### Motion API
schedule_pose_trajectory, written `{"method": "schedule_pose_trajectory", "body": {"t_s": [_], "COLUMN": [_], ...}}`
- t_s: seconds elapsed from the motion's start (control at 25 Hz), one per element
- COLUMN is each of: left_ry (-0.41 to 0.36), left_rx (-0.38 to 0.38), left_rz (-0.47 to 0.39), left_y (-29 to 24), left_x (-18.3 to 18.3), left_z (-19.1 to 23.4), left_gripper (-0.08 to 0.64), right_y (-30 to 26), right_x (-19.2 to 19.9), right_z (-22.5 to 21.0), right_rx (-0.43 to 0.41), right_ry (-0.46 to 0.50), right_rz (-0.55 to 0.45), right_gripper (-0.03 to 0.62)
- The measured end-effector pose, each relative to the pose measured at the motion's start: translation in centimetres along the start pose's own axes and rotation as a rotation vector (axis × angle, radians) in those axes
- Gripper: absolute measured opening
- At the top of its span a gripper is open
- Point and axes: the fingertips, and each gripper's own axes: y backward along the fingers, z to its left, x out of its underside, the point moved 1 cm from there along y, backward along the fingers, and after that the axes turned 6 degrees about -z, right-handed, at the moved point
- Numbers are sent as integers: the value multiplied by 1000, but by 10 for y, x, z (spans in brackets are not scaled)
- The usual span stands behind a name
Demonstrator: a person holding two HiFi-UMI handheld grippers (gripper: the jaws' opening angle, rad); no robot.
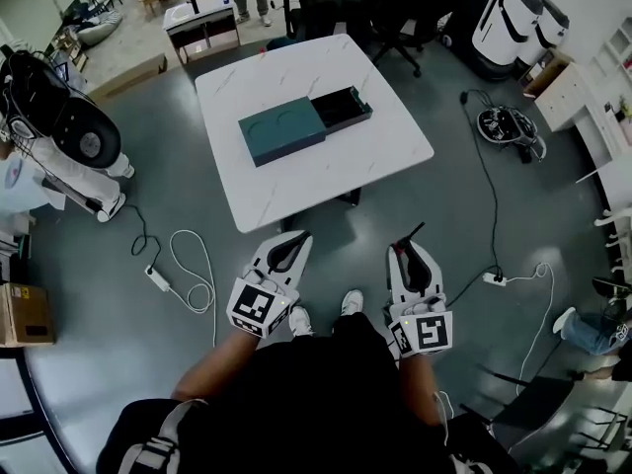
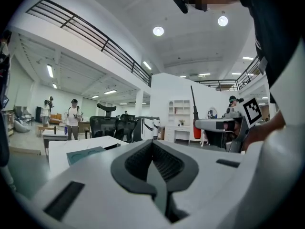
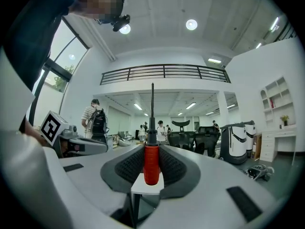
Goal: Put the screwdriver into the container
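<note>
The right gripper [image 1: 412, 263] is clamped on the red-handled screwdriver [image 3: 151, 162], held short of the white table [image 1: 387, 156] where the teal container [image 1: 296, 126] lies. The left gripper [image 1: 284, 257] has its jaws pressed together on nothing.

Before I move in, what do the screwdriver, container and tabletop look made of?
Screwdriver: matte red handle, probably plastic or rubber; thin dark shaft, likely metal.
Container: matte teal cover slid partly off a dark tray, perhaps card or plastic.
Tabletop: white with faint grey veins, a marble look, possibly laminate.
</note>
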Motion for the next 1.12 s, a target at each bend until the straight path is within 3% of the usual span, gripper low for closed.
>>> {"method": "schedule_pose_trajectory", "body": {"t_s": [0.68,1.12], "left_ry": [12,2], "left_rx": [-38,-121], "left_rz": [18,33], "left_y": [-86,-149], "left_x": [0,4], "left_z": [17,23], "left_gripper": [6,6], "right_y": [-61,-103], "right_x": [21,40], "right_z": [-74,-129], "right_rx": [-48,-156], "right_ry": [-53,-83], "right_rz": [50,72], "right_gripper": [106,106]}}
